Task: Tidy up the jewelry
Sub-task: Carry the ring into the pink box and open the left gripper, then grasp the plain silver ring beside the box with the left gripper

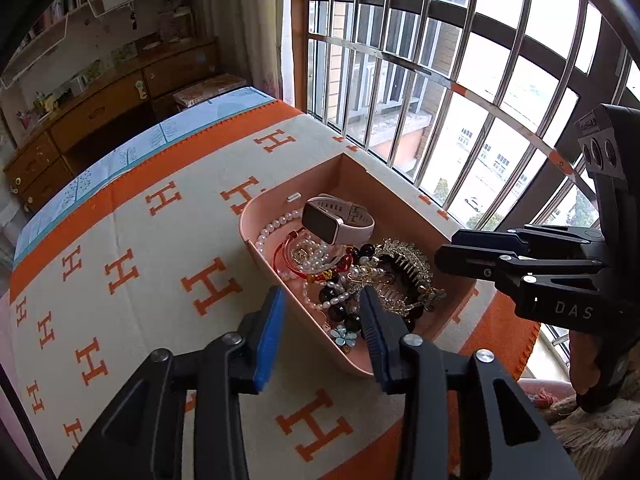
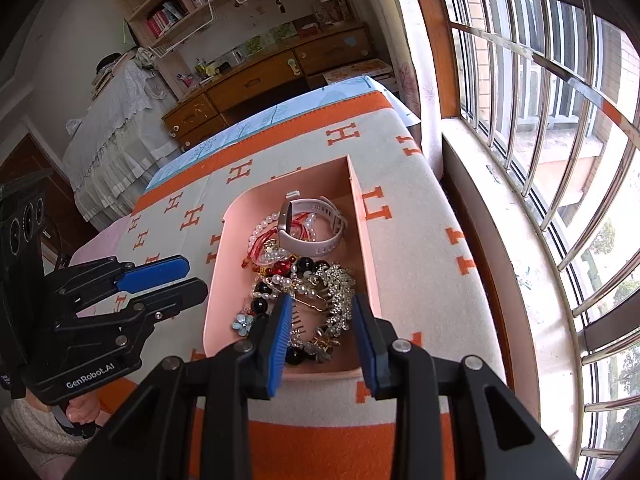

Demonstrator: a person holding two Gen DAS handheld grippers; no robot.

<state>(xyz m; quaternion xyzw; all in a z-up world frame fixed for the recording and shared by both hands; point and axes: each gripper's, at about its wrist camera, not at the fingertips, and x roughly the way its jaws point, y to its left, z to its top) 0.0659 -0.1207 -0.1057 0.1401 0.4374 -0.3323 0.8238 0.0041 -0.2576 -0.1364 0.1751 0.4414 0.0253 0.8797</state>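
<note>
The left claw [image 1: 323, 304] hangs with its blue-padded fingers [image 1: 272, 332] spread wide and nothing between them, just above the near left rim of the pale pink open plastic tray [image 1: 256, 236]; one finger lies outside the tray wall, the other over the jewelry. The right claw [image 2: 322, 312] is likewise wide apart and empty, poised over the near end of the same tray [image 2: 216, 296], its fingers flanking a rhinestone-studded gold hair comb [image 2: 336, 284] without touching it as far as can be seen. In the left wrist view the right claw [image 1: 442, 254] reaches in from the right side, beside the tray's right wall.

The jewelry sits heaped inside the tray. A pink-strapped smartwatch with a dark rectangular face [image 1: 336, 220] rests at the far end on top of the pile, a white pearl bead strand [image 1: 276, 226] curving along the wall beside it. Below the watch lie a red cord bracelet [image 1: 286, 258], a bracelet of large black beads [image 1: 340, 300], and a small pale blue flower ornament [image 1: 343, 335] near the closest corner. The hair comb [image 1: 404, 268] fills the right part of the heap.

The tray stands on a cream blanket with an orange border and orange H pattern [image 1: 132, 272], which covers the counter beside a barred window [image 1: 460, 80].
</note>
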